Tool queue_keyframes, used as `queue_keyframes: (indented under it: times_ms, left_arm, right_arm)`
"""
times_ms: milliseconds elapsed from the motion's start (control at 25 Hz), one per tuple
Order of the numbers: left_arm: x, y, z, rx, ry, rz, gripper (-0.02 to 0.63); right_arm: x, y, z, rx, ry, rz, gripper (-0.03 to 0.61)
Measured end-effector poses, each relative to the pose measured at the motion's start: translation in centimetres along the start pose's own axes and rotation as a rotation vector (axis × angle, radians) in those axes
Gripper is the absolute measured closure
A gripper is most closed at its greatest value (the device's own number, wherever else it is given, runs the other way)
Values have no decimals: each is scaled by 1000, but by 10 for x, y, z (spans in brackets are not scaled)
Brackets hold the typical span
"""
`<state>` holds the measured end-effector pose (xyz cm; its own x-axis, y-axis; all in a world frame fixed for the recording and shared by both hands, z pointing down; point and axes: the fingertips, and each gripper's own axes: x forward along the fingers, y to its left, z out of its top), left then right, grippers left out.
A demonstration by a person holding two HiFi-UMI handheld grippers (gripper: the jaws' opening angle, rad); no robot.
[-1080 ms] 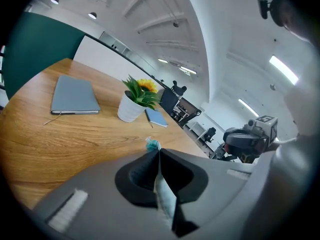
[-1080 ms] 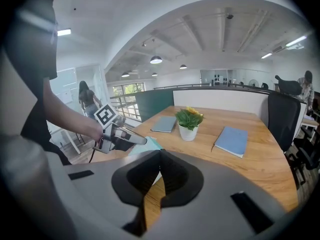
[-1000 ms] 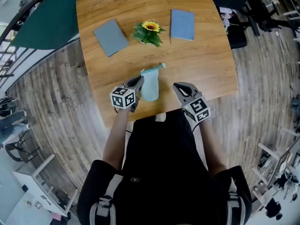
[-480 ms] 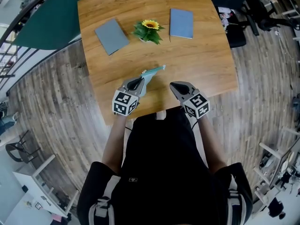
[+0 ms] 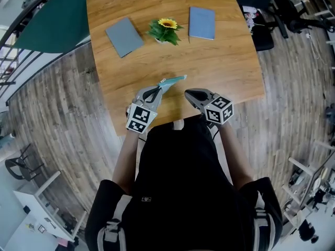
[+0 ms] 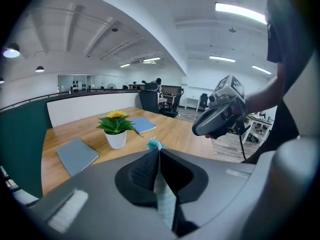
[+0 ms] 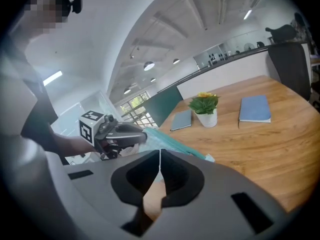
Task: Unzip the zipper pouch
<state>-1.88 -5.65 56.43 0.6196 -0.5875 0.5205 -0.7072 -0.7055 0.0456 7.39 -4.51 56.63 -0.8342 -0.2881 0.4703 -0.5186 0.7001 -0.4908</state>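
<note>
— What did the zipper pouch (image 5: 170,82) look like?

— It was a flat, pale blue thing with a darker teal strip along one long edge. It looked limp and seen nearly edge-on.

— And which way did it lie?

— In the head view its long axis slanted away from the person and off to their right. The free tip was at the far end, the near end in the left gripper (image 5: 152,94).

— Held firmly?

— Yes, those jaws were closed on the fabric, with a teal tuft poking out past the tips.

— Where was all that?

— Over the near edge of the wooden table (image 5: 225,61). I couldn't tell whether the far tip touched the wood.

— And the right gripper (image 5: 188,93)?

— It was just beside the pouch's tip, apart from it. Its jaws had just been opening, but only a hairline showed between them, with nothing in it.

— Anything beyond?

— A potted sunflower (image 5: 165,30) stood mid-table, with a grey notebook (image 5: 124,36) on one side and a blue notebook (image 5: 202,23) on the other.
</note>
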Motion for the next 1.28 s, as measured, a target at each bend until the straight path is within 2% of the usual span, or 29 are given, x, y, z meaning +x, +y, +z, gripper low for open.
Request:
queue_keyframes:
  times_ms: [240,480,600,1040,1280]
  left_arm:
    - [-5,-16,6,115,16,-5,606]
    - [-7,-23,12,194,13,2,606]
    - [-8,-25,14,204,4,0,606]
    - [-9,-37,25,271,-35,-29,606]
    - [-11,-39,28,289,-57,-58,606]
  right_arm:
    - [1,8,13,73,-65,49,555]
    - [8,16,23,329,-104,211,479]
    - [10,18,31,416,-128,273,471]
    - [24,22,42,360,-92,284,437]
    - [26,21,51,358,-121,278,440]
